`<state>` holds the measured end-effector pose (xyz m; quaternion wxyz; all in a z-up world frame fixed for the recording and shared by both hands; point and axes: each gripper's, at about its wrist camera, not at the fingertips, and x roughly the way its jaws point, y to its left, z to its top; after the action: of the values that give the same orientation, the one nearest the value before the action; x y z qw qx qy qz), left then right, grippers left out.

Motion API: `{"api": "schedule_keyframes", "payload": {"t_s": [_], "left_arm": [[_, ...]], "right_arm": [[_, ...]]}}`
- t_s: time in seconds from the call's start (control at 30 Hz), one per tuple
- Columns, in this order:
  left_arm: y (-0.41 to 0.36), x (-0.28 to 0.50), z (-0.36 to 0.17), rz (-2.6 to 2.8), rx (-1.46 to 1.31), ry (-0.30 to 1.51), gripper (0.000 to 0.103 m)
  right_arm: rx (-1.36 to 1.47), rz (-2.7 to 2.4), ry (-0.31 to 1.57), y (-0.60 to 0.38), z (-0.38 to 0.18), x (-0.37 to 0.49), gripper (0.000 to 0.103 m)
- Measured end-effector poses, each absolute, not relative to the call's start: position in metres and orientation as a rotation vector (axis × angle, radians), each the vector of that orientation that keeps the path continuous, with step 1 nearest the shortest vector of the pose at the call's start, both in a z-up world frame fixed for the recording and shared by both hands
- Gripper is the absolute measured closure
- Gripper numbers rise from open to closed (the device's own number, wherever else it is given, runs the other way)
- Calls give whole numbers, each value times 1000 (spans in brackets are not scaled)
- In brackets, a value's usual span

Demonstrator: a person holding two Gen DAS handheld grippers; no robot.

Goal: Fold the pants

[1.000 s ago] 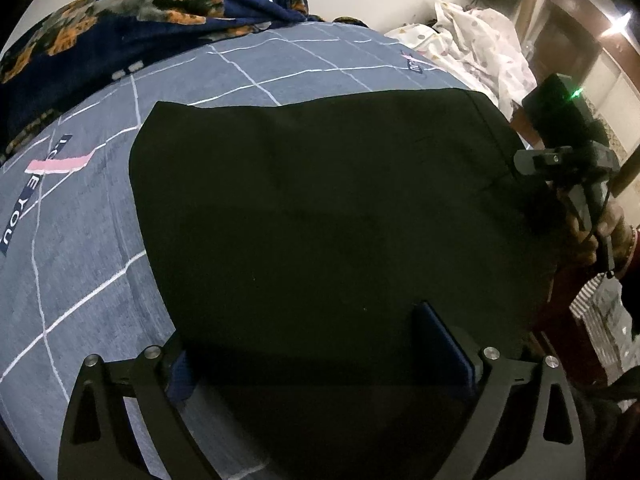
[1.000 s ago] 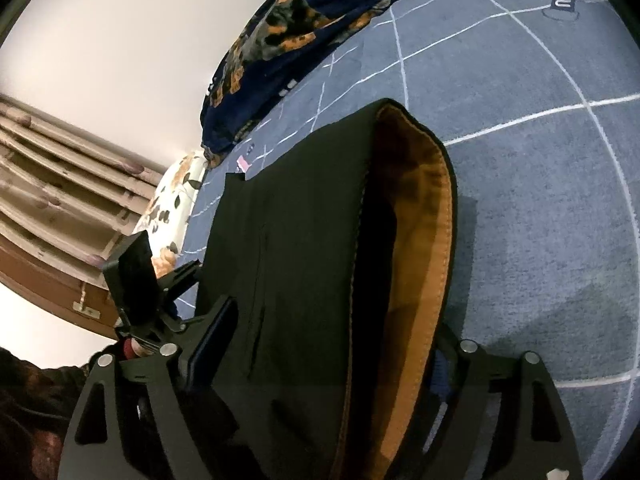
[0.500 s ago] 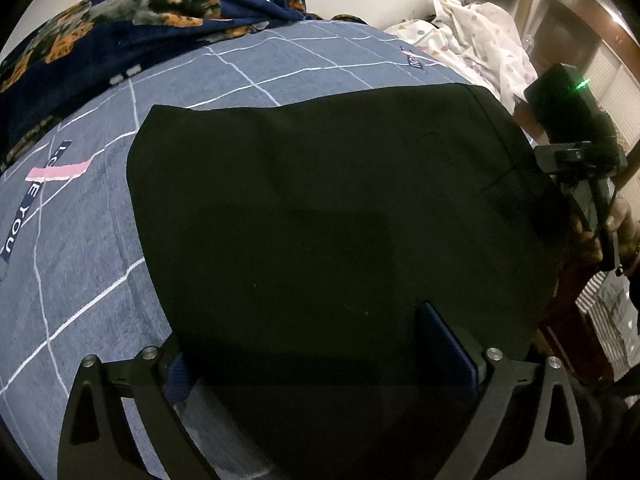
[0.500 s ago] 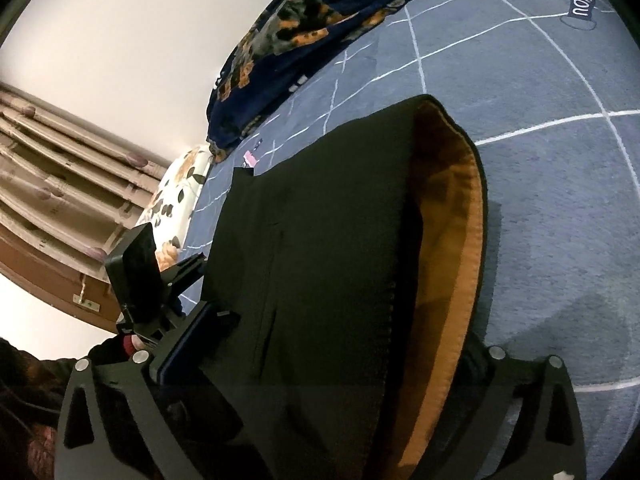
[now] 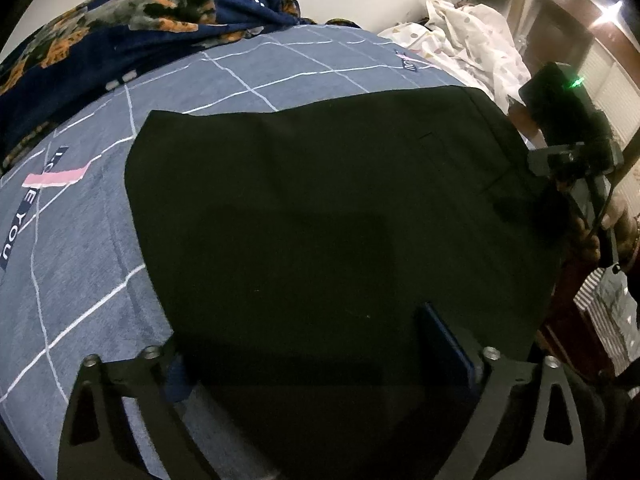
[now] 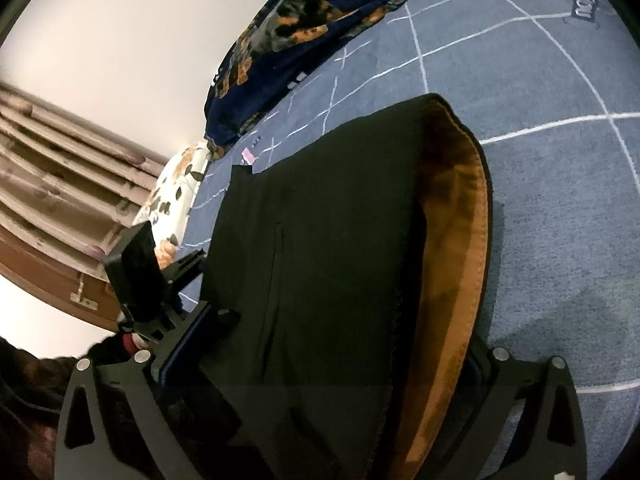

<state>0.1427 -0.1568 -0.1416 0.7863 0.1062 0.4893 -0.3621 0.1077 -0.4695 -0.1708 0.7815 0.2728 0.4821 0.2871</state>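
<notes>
The black pants (image 5: 320, 208) lie spread on the blue-grey checked bedsheet (image 5: 80, 264). In the right wrist view the pants (image 6: 320, 272) show an orange-brown inner lining (image 6: 460, 264) along the right edge. My left gripper (image 5: 316, 360) stands wide open around the near edge of the pants, the fabric between its fingers. My right gripper (image 6: 320, 364) is also wide open with the waist end of the pants between its fingers. The right gripper shows in the left wrist view (image 5: 568, 160) at the far right; the left gripper shows in the right wrist view (image 6: 148, 280).
A dark blue floral blanket (image 5: 120, 36) is bunched at the far side of the bed. A white spotted cloth (image 5: 472, 36) lies at the back right. Brown wooden furniture (image 6: 48, 264) stands beside the bed, with a floral pillow (image 6: 176, 192) near it.
Both grippers stay open around the pants' edge. The right wrist view has shifted slightly, with the pants lying a little further right and flatter. The left view has barely changed.
</notes>
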Motion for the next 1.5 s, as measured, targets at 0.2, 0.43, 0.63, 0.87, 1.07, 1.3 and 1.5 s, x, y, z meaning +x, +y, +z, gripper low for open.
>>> {"api": "schedule_keyframes", "payload": {"t_s": [0.2, 0.43, 0.63, 0.87, 1.07, 1.3, 1.5], "left_arm": [[-152, 145, -138, -769, 220, 1053, 28], [-154, 145, -138, -762, 232, 1058, 30], [-153, 150, -138, -768, 214, 1086, 27], [-158, 147, -140, -797, 244, 1094, 19], [-159, 145, -141, -812, 245, 1077, 17], [-157, 142, -138, -782, 246, 1029, 36], [-161, 137, -128, -736, 285, 965, 64]], "right_arm": [[574, 578, 1030, -477, -173, 101, 24], [653, 548, 1036, -495, -182, 97, 52], [702, 576, 1071, -501, -183, 102, 46], [776, 660, 1210, -509, -189, 109, 37], [731, 743, 1201, -483, -183, 118, 23], [689, 698, 1127, -477, -183, 112, 45], [749, 626, 1089, -486, -190, 104, 67]]}}
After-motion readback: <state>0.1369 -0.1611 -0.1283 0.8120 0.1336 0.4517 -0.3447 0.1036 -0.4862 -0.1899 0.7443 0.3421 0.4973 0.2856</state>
